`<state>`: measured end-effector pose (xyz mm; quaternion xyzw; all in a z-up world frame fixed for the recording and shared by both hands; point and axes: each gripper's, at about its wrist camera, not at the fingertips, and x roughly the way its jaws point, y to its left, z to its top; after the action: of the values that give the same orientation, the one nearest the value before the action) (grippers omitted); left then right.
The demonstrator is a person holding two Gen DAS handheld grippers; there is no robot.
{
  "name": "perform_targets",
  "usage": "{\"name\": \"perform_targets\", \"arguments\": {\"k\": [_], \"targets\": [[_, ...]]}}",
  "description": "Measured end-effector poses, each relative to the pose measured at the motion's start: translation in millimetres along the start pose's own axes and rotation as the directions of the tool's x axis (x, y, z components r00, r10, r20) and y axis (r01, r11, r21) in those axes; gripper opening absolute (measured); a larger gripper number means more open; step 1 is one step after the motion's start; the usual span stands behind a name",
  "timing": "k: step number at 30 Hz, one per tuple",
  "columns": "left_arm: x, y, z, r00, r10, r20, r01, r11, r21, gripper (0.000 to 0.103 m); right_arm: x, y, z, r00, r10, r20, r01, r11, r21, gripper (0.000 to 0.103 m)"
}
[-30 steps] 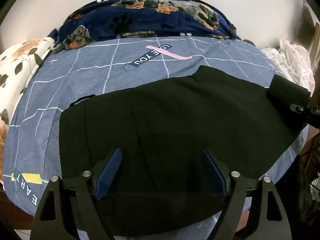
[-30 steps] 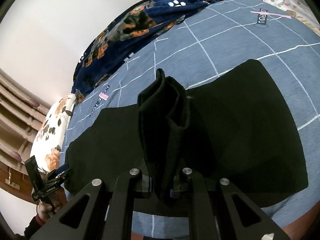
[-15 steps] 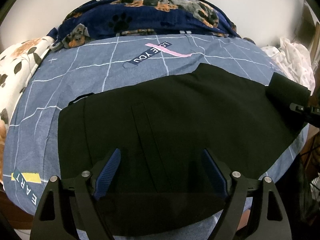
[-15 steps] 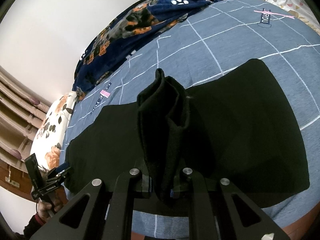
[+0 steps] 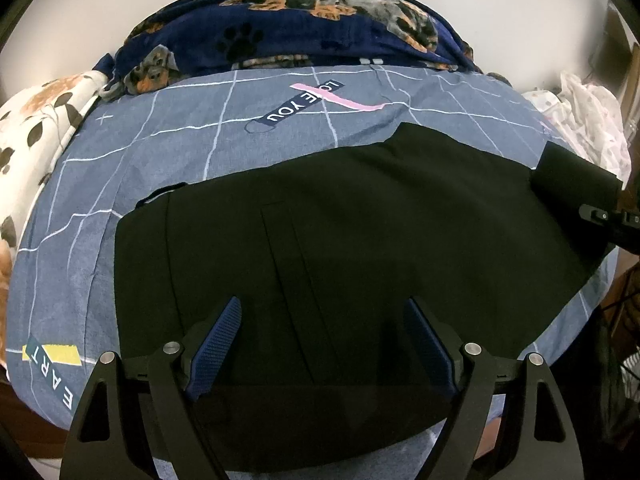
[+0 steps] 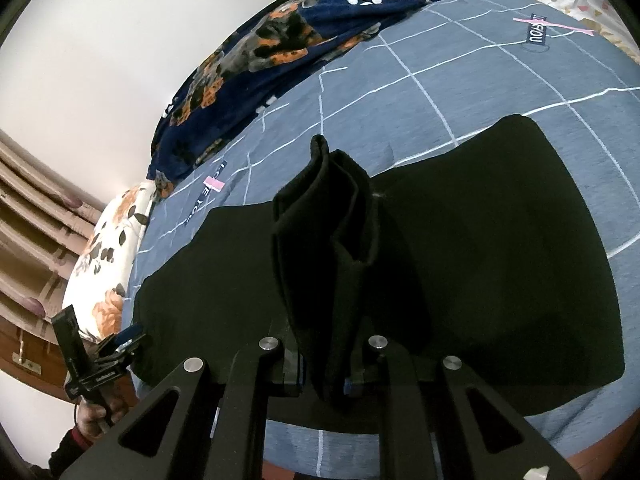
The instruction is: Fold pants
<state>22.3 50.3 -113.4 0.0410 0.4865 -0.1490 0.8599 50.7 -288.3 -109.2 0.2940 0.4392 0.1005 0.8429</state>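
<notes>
Though pinched, black pants' [image 6: 332, 248] hem inside right hand-held gripper [image 6: 326, 378] unseen.

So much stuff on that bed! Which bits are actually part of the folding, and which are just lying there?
Part of the job:
- pants, black, spread flat
- right gripper, clamped on a bunched end of the pants
- left gripper, open over the pants

Just lying about:
- dog blanket
- flowered pillow
- white cloth
- blue sheet underneath
</notes>
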Motion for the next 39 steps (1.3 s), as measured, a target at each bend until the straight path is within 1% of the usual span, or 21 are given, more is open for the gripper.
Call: {"name": "perform_targets", "arguments": {"k": [12, 20, 39], "targets": [[2.7, 0.0, -0.4, 1.0, 0.001, -0.011, -0.001, 1.0, 0.002, 0.083, 1.0, 1.8, 0.0, 1.0, 0.004, -0.004, -0.004, 1.0, 0.0, 0.014], [3.7, -0.1, -0.3, 1.0, 0.002, -0.016, -0.002, 1.0, 0.002, 0.083, 2.7, 9.9, -4.6, 1.0, 0.011, -0.01, -0.011, 1.0, -0.01, 0.014], [5.0, 0.3, -0.8, 1.0, 0.002, -0.023, -0.001, 1.0, 0.003, 0.083, 3.6, 10.7, -3.0, 1.0, 0.011, -0.016, -0.011, 1.0, -0.011, 0.015]]}}
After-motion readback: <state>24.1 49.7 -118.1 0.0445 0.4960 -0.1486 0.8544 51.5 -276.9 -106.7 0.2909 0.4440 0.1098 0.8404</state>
